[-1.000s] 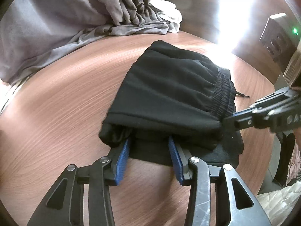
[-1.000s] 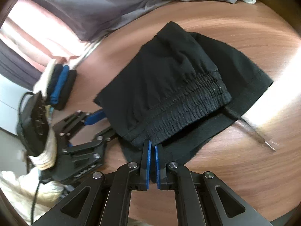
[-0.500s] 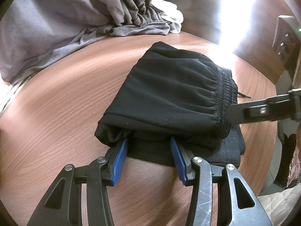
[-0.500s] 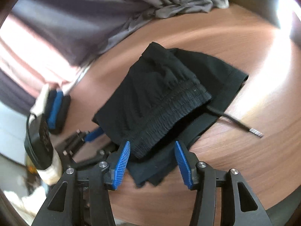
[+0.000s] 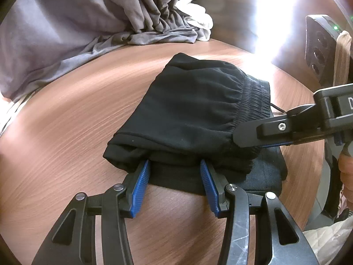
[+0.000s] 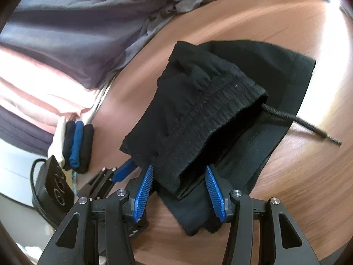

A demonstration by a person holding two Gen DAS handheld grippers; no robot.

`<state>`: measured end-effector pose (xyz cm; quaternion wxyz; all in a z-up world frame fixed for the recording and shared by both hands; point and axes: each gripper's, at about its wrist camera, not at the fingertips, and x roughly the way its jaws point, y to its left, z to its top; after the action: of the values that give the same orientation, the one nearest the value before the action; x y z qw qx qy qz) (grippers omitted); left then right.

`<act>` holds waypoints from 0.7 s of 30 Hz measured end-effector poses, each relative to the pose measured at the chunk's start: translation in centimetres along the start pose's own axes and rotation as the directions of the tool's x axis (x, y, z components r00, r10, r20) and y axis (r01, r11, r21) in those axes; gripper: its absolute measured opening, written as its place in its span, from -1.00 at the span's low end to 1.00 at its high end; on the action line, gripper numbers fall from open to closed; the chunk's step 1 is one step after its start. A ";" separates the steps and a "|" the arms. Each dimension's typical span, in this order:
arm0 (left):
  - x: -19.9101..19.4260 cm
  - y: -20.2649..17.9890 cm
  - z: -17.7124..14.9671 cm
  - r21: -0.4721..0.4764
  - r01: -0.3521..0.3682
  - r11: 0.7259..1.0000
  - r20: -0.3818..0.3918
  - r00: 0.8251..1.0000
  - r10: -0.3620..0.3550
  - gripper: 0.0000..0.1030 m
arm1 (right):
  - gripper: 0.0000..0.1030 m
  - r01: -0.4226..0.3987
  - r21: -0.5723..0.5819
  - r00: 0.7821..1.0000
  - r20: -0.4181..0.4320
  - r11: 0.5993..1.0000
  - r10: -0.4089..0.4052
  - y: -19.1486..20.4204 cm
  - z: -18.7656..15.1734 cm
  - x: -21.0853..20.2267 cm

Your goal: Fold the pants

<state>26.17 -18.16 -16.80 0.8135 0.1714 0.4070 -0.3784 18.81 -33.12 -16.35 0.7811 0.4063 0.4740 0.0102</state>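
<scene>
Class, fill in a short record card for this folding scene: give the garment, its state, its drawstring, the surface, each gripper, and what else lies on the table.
garment: black pants
state: folded into a compact stack, elastic waistband on top
drawstring: drawstring trails out onto the wood
surface: round wooden table
left gripper: left gripper open, fingers straddling the stack's near edge
right gripper: right gripper open, waistband corner between its fingers, not pinched
other items: grey clothing pile; small rolled fabrics

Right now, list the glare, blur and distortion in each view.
Left wrist: window glare whites out the upper right past the black pants; fisheye bows the table. Right wrist: glare bleaches the table's right edge by the drawstring; motion blur smears the wood grain and grey cloth.
</scene>
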 end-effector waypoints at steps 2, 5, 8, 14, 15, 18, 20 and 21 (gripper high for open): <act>0.0 0.1 0.0 0.001 0.002 1.000 0.001 1.000 -0.002 -0.09 | -0.06 -0.003 -0.001 1.000 0.000 1.000 0.003 0.0 0.1 0.2; -0.1 0.2 0.2 0.004 -0.002 1.000 -0.005 1.000 0.002 -0.08 | -0.52 0.030 -0.041 0.999 0.012 0.999 -0.030 0.4 0.2 0.4; 0.0 0.8 0.8 -0.033 0.005 0.999 -0.031 1.000 -0.006 -0.09 | -0.70 0.033 -0.054 0.999 0.014 0.998 -0.033 0.6 0.5 -0.2; -0.1 0.2 0.7 -0.028 -0.003 1.000 -0.035 0.999 0.002 0.02 | -0.79 0.010 -0.079 0.998 0.065 0.997 -0.004 2.1 1.1 -2.7; -0.1 0.1 0.6 -0.024 -0.004 1.000 -0.030 1.000 0.004 0.06 | -0.79 0.000 -0.078 0.998 0.069 0.997 0.005 2.3 1.1 -3.0; -0.1 0.0 0.6 -0.029 0.010 1.000 -0.043 0.999 -0.012 0.15 | -0.79 0.004 -0.075 0.998 0.068 0.997 0.001 2.5 1.0 -3.5; -0.1 -0.1 0.7 -0.032 0.014 0.999 -0.053 0.998 -0.016 0.18 | -0.77 0.036 -0.066 0.998 0.050 0.997 -0.033 2.0 0.8 -2.9; -0.2 -0.1 0.6 -0.034 0.016 0.999 -0.061 0.998 -0.018 0.19 | -0.72 0.039 -0.049 0.999 0.022 0.998 -0.038 1.5 0.6 -2.3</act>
<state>26.40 -18.50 -16.27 0.8002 0.1661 0.4394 -0.3729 18.56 -33.38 -13.58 0.7958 0.3777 0.4733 0.0026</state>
